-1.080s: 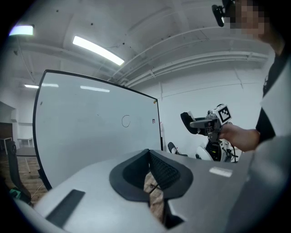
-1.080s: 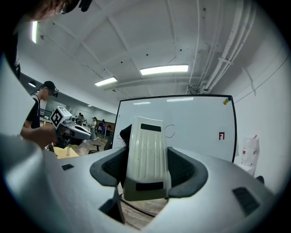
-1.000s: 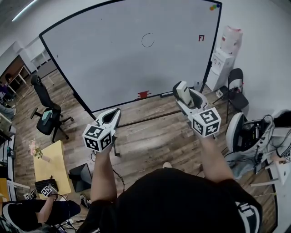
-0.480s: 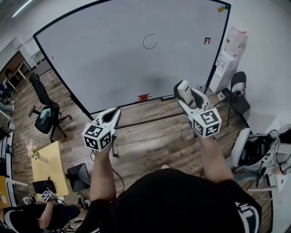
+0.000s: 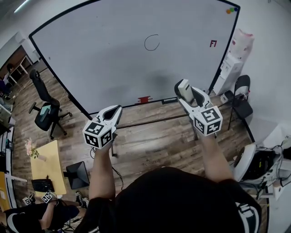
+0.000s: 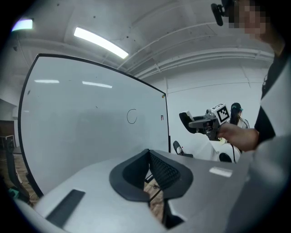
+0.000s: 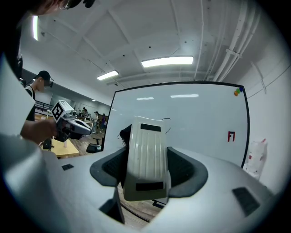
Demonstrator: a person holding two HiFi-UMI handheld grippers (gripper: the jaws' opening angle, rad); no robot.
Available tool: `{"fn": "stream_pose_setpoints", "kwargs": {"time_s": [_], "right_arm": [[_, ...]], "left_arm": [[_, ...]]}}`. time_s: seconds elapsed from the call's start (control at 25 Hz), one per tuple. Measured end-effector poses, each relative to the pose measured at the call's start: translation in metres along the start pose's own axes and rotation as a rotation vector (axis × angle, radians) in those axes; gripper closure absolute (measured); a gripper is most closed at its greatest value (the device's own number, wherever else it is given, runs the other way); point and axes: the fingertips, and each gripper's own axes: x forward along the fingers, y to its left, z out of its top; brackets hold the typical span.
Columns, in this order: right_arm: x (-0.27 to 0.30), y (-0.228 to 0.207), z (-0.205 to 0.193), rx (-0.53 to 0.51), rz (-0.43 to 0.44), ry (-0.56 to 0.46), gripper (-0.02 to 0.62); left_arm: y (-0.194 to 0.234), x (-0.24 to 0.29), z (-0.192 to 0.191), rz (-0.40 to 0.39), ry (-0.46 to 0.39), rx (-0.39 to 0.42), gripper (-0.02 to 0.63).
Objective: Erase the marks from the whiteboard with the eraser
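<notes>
I see whiteboard (image 5: pixel 104 59) white, black frame; black ring mark (image 5: pixel 152 42), red mark (image 5: pixel 213 43) far right. Magnets (image 5: pixel 232 10) at far right corner, mixed colours. Eraser (image 7: pixel 144 145) cream, ribbed, two black strips. Left claw (image 6: pixel 149 168), right claw (image 7: pixel 148 159) grey, black pads. Marker cubes (image 5: pixel 97 135) black-white squares. Floor (image 5: pixel 150 136) brown wood planks. Counter (image 5: pixel 47 164) near left yellow.

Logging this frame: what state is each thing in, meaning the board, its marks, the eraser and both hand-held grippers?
Large white whiteboard: upright, two marks on it, not yet clean.
Black circle mark: unerased.
Small red mark: unerased.
White ribbed plastic eraser: gripped, held away from the board.
Right hand-held gripper: shut on the eraser.
Left hand-held gripper: shut, empty.
</notes>
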Motion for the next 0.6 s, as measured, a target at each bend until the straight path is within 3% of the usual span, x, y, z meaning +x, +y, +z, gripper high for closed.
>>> {"fn": "stream_pose_setpoints", "kwargs": {"time_s": [0.6], "right_arm": [[0.042,-0.063,0.003,-0.017,0.034,-0.041,0.333]], "left_arm": [[0.013,0.061,0.017,0.042,0.000,0.007,0.593]]}}
